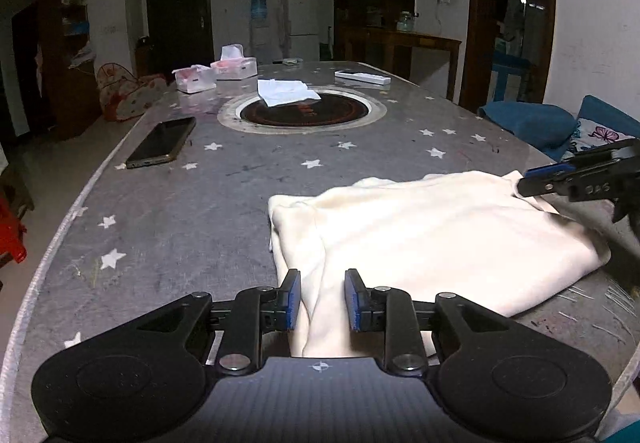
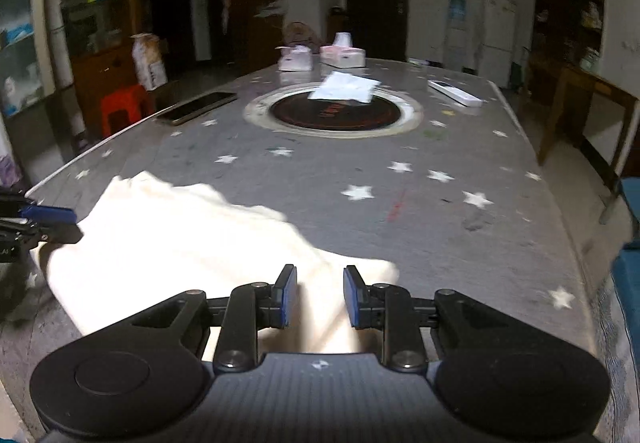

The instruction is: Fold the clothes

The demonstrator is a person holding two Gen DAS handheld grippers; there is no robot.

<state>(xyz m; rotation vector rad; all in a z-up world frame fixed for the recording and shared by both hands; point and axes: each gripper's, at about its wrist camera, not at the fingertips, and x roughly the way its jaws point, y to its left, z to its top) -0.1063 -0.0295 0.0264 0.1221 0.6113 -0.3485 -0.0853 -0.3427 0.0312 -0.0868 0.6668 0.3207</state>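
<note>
- Both grippers stand at the near edge of the cream garment point(image 1: 436, 239), and each has its jaws a moderate way apart with cloth passing between the blue pads. The left gripper point(image 1: 322, 299) has a ridge of cloth in the gap; the right gripper point(image 2: 320, 297) has a corner there. I cannot see that the pads press the cloth, so I judge that neither has a real hold.
- The garment lies bunched on the near part of the tabletop point(image 1: 192, 211), and some of it goes down over the near edge, under the grippers. If the jaws close on one layer only, the layers below may stay behind and the fold may come out uneven.
- Fabric looks soft and thick, so it could slip out of the pads when it is lifted.
- If one gripper pulls sooner than the other, the cloth may twist or drag across the tabletop.
- The right wrist view is blurred, so this gripper seems in motion; a quick move could push the corner away.
- The phone point(image 1: 162, 142) lies well apart, so I see little risk for it.
</note>
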